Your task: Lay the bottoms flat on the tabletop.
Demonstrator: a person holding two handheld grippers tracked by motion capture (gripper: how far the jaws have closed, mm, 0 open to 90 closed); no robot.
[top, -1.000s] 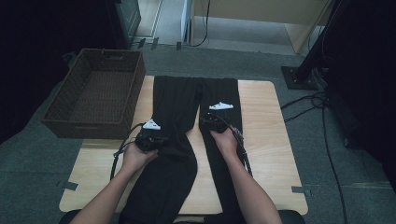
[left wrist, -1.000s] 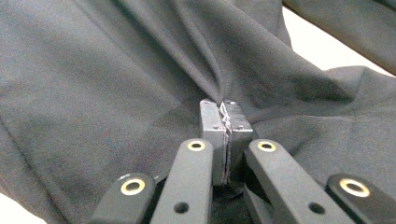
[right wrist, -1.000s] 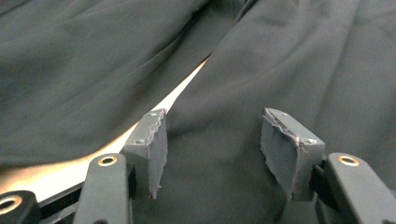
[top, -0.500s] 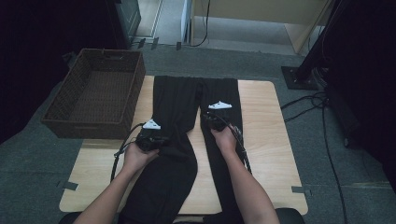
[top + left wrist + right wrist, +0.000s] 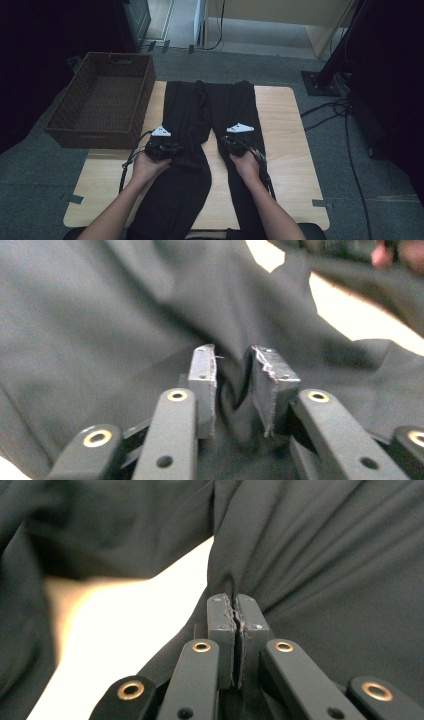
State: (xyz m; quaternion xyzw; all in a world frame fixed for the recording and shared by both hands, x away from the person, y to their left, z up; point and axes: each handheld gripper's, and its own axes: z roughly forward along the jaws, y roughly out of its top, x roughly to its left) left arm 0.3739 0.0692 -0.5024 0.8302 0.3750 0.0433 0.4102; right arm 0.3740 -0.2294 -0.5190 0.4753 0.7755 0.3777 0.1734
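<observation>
Black trousers (image 5: 220, 105) lie flat on the wooden table (image 5: 280, 115), waist at the far end and legs running toward the person. My left gripper (image 5: 172, 148) rests on the left leg near its inner edge. In the left gripper view (image 5: 232, 352) its jaws stand a little apart, with a raised fold of the trousers (image 5: 100, 315) between the pads. My right gripper (image 5: 231, 142) sits on the inner edge of the right leg. In the right gripper view (image 5: 234, 597) it is shut on the trousers (image 5: 340, 555), and creases fan out from the pinch.
A brown wicker basket (image 5: 95, 135) stands at the table's left, beyond its edge. Bare tabletop (image 5: 125, 645) shows between the two legs. Cables (image 5: 345, 125) run over the grey floor at the right. The person's other hand (image 5: 395, 250) shows in the left gripper view.
My right gripper has moved back toward the person along the right leg. The left gripper has hardly moved.
</observation>
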